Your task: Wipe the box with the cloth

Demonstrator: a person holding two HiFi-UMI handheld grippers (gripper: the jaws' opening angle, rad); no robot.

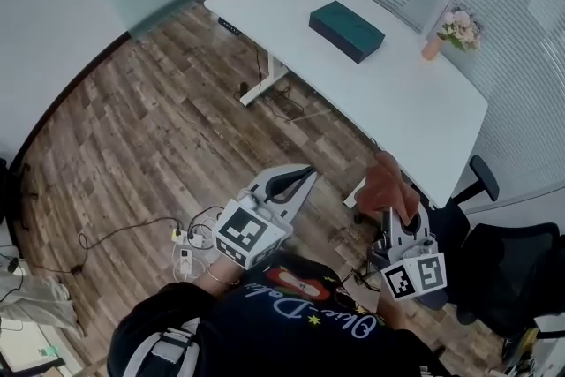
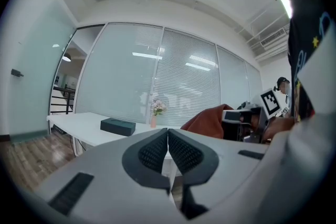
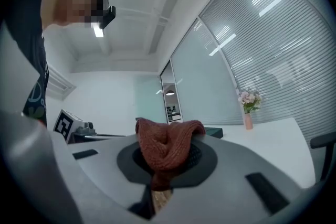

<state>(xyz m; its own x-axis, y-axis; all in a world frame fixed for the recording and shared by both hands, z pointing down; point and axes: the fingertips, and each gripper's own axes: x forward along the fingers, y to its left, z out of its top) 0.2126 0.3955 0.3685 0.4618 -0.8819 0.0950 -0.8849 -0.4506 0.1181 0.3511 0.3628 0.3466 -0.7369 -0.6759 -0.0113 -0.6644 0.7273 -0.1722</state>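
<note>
Got the rust-brown cloth [image 3: 167, 144] pinched in the right gripper [image 3: 164, 165], bunched over the jaws. Holding the left gripper [image 2: 168, 139] with jaws pressed together, empty. Well apart from the dark teal box [image 1: 346, 31], lying flat on the white table [image 1: 415, 110].

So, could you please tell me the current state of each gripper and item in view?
Left gripper: shut, empty.
Right gripper: shut on the cloth.
Cloth: bunched, held off the table.
Box: closed, lying flat on the table, nothing touching it.
Flower vase: upright on the table.
</note>
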